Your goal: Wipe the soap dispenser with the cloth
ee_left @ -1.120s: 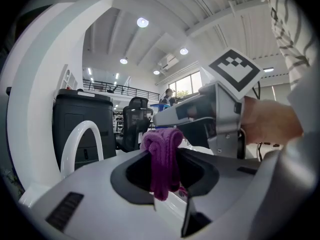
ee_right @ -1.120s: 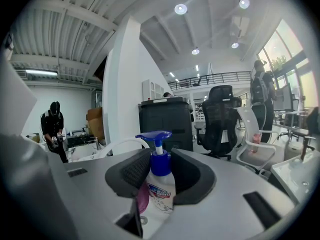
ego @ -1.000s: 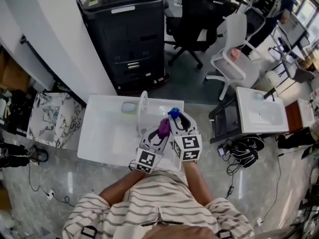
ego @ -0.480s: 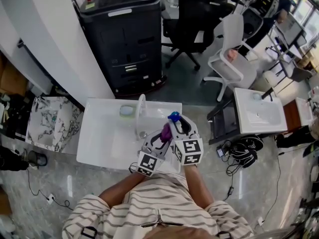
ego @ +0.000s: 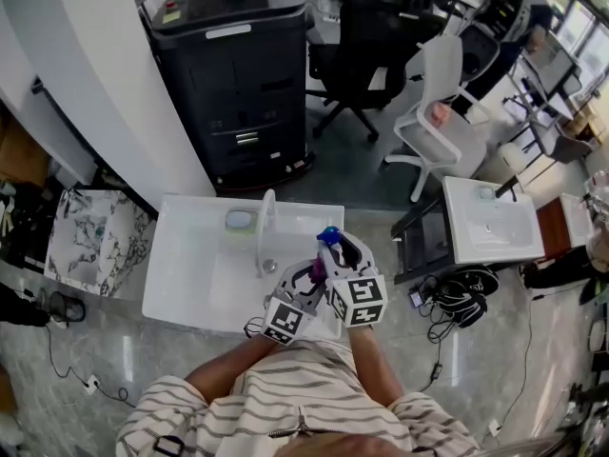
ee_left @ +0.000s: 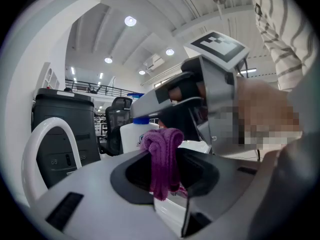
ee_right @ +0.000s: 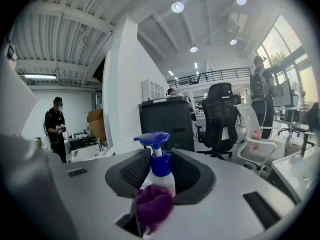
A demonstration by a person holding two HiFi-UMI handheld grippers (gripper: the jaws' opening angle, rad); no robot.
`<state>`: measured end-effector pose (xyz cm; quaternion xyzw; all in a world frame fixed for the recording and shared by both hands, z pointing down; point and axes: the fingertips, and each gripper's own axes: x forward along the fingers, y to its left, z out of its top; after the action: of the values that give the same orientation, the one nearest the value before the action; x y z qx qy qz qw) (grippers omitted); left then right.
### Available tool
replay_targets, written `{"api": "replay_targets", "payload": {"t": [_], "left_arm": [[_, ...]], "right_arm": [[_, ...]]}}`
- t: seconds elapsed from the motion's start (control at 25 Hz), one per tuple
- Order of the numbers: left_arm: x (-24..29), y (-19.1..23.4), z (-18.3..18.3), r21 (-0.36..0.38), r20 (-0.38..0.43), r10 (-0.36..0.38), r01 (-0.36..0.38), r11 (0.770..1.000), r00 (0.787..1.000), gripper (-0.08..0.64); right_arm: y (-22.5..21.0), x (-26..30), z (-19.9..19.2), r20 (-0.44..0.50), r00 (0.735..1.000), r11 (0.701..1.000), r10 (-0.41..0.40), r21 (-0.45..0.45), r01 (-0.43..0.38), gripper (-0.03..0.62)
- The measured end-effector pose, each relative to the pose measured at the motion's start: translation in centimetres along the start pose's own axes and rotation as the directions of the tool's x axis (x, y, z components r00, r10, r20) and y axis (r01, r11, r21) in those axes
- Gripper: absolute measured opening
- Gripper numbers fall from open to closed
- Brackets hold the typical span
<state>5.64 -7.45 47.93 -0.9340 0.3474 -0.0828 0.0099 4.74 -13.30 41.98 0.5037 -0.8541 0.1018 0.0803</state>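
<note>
My right gripper (ego: 333, 248) is shut on the soap dispenser (ee_right: 159, 170), a white bottle with a blue pump head (ego: 329, 232), and holds it upright over the right end of the white sink (ego: 190, 284). Close on its left, my left gripper (ego: 312, 274) is shut on a purple cloth (ee_left: 162, 159). The cloth (ee_right: 154, 206) lies against the lower front of the bottle. In the left gripper view the bottle (ee_left: 134, 136) shows just behind the cloth, with the right gripper (ee_left: 210, 84) above it. The bottle's base is hidden.
A white arched faucet (ego: 266, 227) rises at the sink's middle, with a pale soap dish (ego: 238, 219) behind it. A black cabinet (ego: 238, 65) stands beyond the sink. Office chairs (ego: 442, 112) and a second white basin (ego: 490, 222) are at the right.
The left gripper has slid the purple cloth a little down the bottle, toward me. The right gripper and the dispenser have stayed where they were.
</note>
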Motion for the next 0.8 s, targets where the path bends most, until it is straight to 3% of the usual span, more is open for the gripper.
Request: {"api": "replay_targets", "payload": {"t": [0.32, 0.8], "left_arm": [[0.5, -0.2, -0.5, 0.009, -0.005, -0.016, 0.016, 1.000, 1.000, 0.117], [0.6, 0.4, -2.7, 0.003, -0.052, -0.017, 0.017, 1.000, 0.999, 0.117]], "right_arm": [[1.2, 0.0, 0.7, 0.016, 0.999, 0.999, 0.040, 0.019, -0.041, 0.135], [1.3, -0.4, 1.4, 0.033, 0.999, 0.999, 0.033, 0.027, -0.034, 0.133]]}}
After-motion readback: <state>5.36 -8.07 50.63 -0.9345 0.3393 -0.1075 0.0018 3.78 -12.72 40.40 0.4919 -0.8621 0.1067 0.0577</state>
